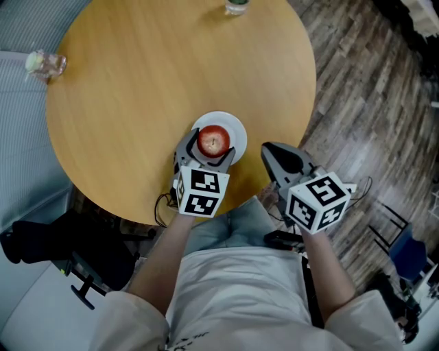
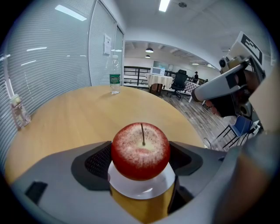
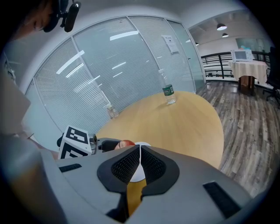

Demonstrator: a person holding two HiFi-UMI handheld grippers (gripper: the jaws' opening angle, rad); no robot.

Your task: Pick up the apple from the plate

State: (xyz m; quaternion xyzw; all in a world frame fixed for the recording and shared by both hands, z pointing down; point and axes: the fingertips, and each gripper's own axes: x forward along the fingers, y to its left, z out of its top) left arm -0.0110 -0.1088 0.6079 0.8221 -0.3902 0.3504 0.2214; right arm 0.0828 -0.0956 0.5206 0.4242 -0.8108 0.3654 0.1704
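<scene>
A red apple (image 1: pixel 214 140) (image 2: pixel 141 151) rests on a small white plate (image 1: pixel 237 129) (image 2: pixel 140 191) near the front edge of the round wooden table (image 1: pixel 137 89). My left gripper (image 1: pixel 209 149) (image 2: pixel 141 162) has its jaws on both sides of the apple, and the dark pads (image 2: pixel 97 161) touch its flanks. The plate still shows directly under the apple. My right gripper (image 1: pixel 269 150) (image 3: pixel 140 154) hovers over the table edge to the right of the plate, shut with nothing between its pads. The right gripper view catches part of the apple (image 3: pixel 125 144) beside the left gripper's marker cube.
A water bottle (image 1: pixel 236 6) (image 2: pixel 114 81) (image 3: pixel 167 92) stands at the table's far edge. A small clear object (image 1: pixel 45 64) (image 2: pixel 17 112) sits at the far left rim. A black chair (image 1: pixel 41 247) is at lower left, and wood floor with a blue chair (image 1: pixel 405 248) lies to the right.
</scene>
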